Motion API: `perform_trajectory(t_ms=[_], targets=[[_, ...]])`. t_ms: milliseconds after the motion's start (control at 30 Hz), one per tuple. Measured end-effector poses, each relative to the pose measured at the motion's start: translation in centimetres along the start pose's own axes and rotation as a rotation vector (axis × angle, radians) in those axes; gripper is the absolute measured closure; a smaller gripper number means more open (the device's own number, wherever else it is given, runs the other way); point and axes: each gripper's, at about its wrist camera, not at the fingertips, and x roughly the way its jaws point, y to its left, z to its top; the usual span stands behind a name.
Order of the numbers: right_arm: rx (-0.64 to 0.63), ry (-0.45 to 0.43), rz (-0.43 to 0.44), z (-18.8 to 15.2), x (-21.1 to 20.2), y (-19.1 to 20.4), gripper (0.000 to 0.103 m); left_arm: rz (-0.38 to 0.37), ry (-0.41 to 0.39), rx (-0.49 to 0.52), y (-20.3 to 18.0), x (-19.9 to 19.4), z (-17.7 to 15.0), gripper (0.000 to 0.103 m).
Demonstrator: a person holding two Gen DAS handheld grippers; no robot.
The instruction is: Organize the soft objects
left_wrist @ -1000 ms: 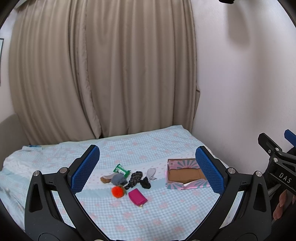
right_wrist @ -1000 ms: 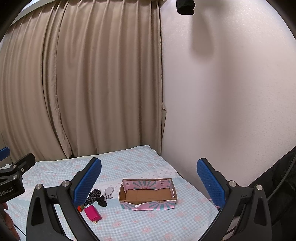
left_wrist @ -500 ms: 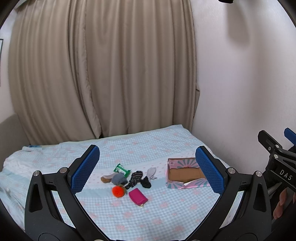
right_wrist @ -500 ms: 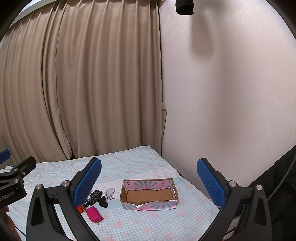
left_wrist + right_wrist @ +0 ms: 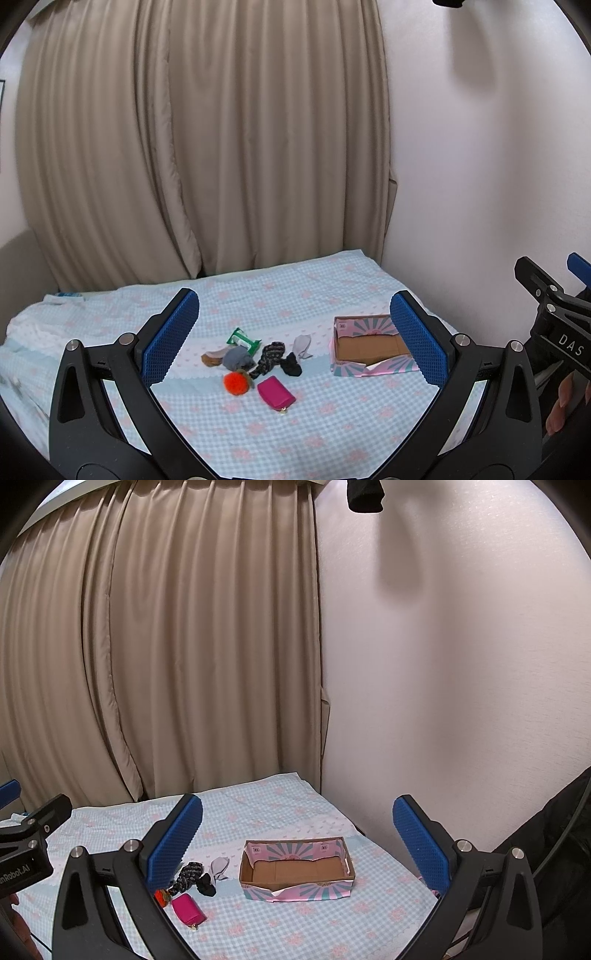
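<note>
A pile of small soft things lies on the bed: a magenta pouch (image 5: 276, 392), an orange pom-pom (image 5: 236, 383), a grey cloth (image 5: 236, 358), a patterned dark sock (image 5: 269, 357), a black scrunchie (image 5: 291, 364), a pale sock (image 5: 303, 345) and a green packet (image 5: 242, 338). An empty pink-and-teal cardboard box (image 5: 371, 347) sits to their right, also in the right wrist view (image 5: 297, 870). My left gripper (image 5: 293, 336) is open, held high and well short of the pile. My right gripper (image 5: 297, 834) is open, above and short of the box.
The bed has a light blue checked sheet (image 5: 314, 424). Beige curtains (image 5: 203, 147) hang behind it and a white wall (image 5: 461, 664) runs along its right side. A dark garment (image 5: 554, 849) hangs at the right edge.
Both grippers have drifted slightly; the bed and objects sit a little lower and closer in both views. Nothing on the bed has moved.
</note>
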Motion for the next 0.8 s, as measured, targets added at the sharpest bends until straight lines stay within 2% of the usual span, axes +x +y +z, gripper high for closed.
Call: perform_trajectory(t_ms=[567, 800], targets=[[0.001, 0.008, 0.008, -0.4, 0.6, -0.4, 0.000, 0.001, 0.007, 0.004, -0.5, 0.3, 0.2, 0.000], [-0.018, 0.008, 0.039, -0.6, 1.0, -0.4, 0.000, 0.028, 0.017, -0.010, 0.0, 0.9, 0.5, 0.000]])
